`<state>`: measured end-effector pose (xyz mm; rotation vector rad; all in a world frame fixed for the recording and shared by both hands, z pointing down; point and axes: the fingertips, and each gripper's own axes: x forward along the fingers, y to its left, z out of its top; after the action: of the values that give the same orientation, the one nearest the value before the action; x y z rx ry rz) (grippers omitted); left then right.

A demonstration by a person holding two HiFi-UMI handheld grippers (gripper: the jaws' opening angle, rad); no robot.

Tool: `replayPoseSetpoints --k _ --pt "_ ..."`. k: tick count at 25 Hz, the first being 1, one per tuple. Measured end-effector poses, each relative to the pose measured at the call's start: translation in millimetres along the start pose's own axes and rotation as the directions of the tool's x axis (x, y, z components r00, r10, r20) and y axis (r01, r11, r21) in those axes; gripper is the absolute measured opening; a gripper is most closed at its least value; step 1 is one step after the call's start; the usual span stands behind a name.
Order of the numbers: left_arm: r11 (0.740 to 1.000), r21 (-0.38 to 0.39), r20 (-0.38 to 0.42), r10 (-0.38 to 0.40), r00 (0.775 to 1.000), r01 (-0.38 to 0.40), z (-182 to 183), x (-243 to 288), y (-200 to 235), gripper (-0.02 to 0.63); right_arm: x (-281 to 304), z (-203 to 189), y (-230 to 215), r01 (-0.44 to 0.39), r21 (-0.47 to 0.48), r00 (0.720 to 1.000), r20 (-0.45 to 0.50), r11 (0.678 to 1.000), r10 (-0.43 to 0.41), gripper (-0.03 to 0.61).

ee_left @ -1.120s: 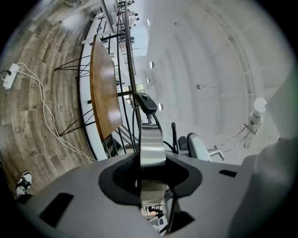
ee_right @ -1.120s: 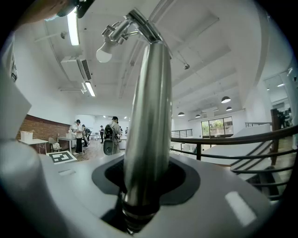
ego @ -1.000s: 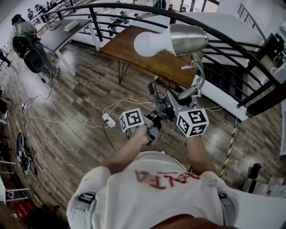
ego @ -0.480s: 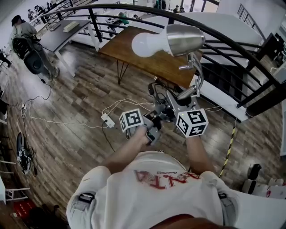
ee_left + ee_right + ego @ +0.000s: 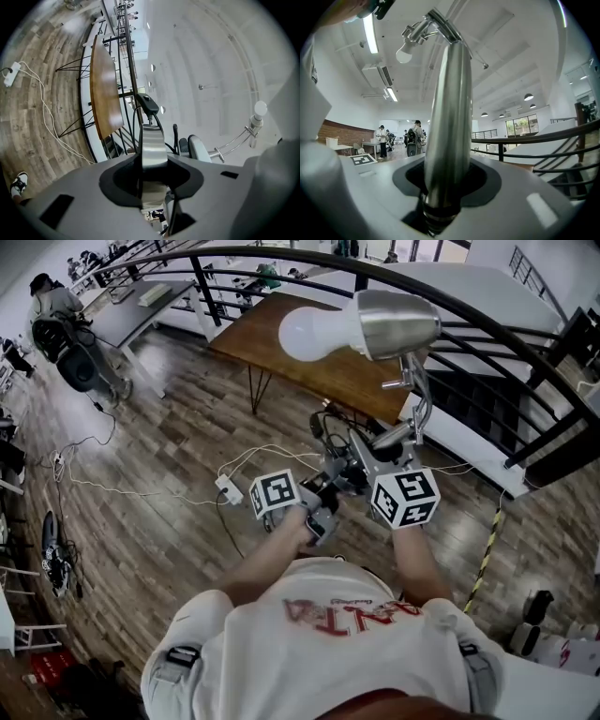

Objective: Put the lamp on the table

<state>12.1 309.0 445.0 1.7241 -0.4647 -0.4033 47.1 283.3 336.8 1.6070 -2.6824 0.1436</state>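
- Wearer's white shirt (image 5: 319, 634) fills the bottom of the head view. Both forearms reach forward, and the two grippers sit close side by side.
- left gripper (image 5: 152, 176): jaws clamped on a flat metal piece (image 5: 152, 140) at the lamp's lower end. A black cord (image 5: 136, 126) with an inline switch (image 5: 149, 104) runs just past it.
- right gripper (image 5: 445, 187): jaws closed on the lamp's round chrome stem (image 5: 447, 108), which runs up and away from the jaws.
- lamp (image 5: 394, 322): held in the air, resting on no surface. A bent arm (image 5: 422, 404) rises from the grippers to the silver shade, and the white bulb (image 5: 314, 334) sticks out toward picture left.
- Wood-plank floor (image 5: 169, 456) lies below. On it, between the wearer and the counter, are a white power strip (image 5: 228, 488) and loose white cables (image 5: 47, 123).
- Yellow-black striped strip (image 5: 486, 549) on the floor at the right, well apart from the grippers.
- Wooden counter (image 5: 281, 357) ahead, on thin black legs. Shade and bulb overlap it in the head view, but the lamp is not touching it.
- Black curved railing (image 5: 487, 320) just behind the counter, with dark stairs (image 5: 487, 399) beyond it at the right.
- Far left: a grey counter (image 5: 131, 310) with a second person (image 5: 56, 320), wearing a backpack, standing beside it.
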Motion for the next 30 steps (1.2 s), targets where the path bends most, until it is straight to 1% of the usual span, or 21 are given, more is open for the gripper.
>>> replayPoseSetpoints --k 3,8,13,16,23,26,30 --pt "1.000 -0.006 0.021 0.011 1.000 -0.011 -2.7 10.4 3.4 0.135 0.9 -3.3 -11.3 -0.019 0.006 1.000 -0.009 1.000 0.019 0.166" --pt "0.999 -0.034 0.059 0.034 0.998 -0.032 -11.1 12.4 6.6 0.135 -1.4 -8.8 -14.9 -0.064 0.019 0.998 -0.019 0.998 0.065 0.166" --pt "0.998 -0.013 0.082 0.061 0.995 -0.061 -10.1 16.1 7.8 0.135 -0.7 -10.3 -20.6 -0.093 0.035 0.996 -0.011 0.995 0.094 0.166" --pt "0.998 -0.019 0.081 0.064 0.995 -0.063 -7.9 13.8 9.4 0.135 2.1 -12.9 -18.9 -0.093 0.044 0.996 -0.010 0.995 0.094 0.166" --pt "0.998 -0.028 0.059 0.065 0.996 -0.064 -5.7 34.5 18.3 0.135 6.6 -16.9 -40.7 -0.072 0.048 0.997 -0.009 0.996 0.073 0.166" --pt "0.998 -0.029 0.052 0.064 0.997 -0.062 6.6 44.3 22.2 0.135 19.5 -16.6 -50.4 -0.064 0.048 0.998 -0.009 0.997 0.064 0.167" --pt "0.998 -0.016 0.045 0.068 0.997 -0.068 41.5 57.0 29.6 0.135 55.0 -14.1 -59.8 -0.053 0.041 0.999 -0.005 0.998 0.053 0.166"
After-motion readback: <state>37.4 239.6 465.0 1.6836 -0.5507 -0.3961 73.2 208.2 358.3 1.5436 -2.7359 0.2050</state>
